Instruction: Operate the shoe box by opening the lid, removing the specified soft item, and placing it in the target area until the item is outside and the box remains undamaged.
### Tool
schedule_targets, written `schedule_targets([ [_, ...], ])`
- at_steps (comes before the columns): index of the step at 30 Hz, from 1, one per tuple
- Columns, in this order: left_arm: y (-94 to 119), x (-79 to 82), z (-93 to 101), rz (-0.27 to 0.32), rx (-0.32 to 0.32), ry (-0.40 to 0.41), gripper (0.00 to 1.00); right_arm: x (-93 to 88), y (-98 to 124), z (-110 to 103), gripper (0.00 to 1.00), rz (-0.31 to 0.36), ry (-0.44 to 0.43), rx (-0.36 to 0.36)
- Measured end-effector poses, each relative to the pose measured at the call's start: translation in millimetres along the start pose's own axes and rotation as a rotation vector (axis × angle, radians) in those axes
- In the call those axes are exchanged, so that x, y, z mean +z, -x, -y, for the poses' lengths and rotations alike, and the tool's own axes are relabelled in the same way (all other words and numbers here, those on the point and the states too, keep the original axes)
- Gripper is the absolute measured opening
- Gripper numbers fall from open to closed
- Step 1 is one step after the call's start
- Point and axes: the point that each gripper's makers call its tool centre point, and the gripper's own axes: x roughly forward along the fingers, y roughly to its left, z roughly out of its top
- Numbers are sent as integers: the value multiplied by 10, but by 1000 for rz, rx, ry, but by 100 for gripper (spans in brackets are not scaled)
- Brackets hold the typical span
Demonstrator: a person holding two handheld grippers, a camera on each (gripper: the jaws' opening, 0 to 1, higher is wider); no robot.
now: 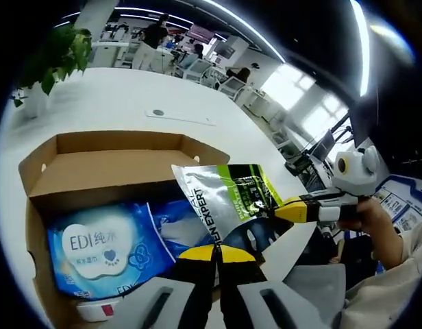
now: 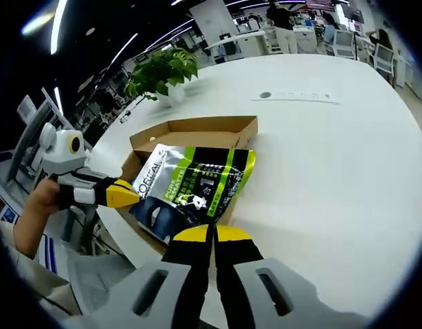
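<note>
So both grippers are pinching the silver-green pouch [image 1: 228,202] at once, left gripper [image 1: 216,255] on its bottom edge, right gripper [image 2: 212,236] on a side edge, fingers pressed together on it. It hangs just above the open shoe box [image 1: 94,161], lid flap folded back, blue wipes pack [image 1: 105,250] inside. Risk as I see it: pull the hands apart and the pouch tears or slips, or it snags the cardboard wall before reaching the worktop [image 2: 334,157].

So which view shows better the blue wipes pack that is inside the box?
The left gripper view: the blue wipes pack lies open to sight inside the cardboard box, label readable. In the right gripper view the green-and-silver pouch covers the box interior, so the pack cannot be made out.
</note>
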Motion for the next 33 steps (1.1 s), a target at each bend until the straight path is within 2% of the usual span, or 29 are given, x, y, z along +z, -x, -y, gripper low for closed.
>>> schedule_targets([
  [7, -220, -12, 139, -16, -11, -31, 0, -21, 97, 227, 0, -9, -25, -28],
  [16, -475, 49, 283, -29, -40, -55, 0, -47, 216, 485, 0, -16, -49, -61],
  [33, -858, 46, 557, -76, -78, -90, 0, -156, 366, 932, 0, -33, -94, -132],
])
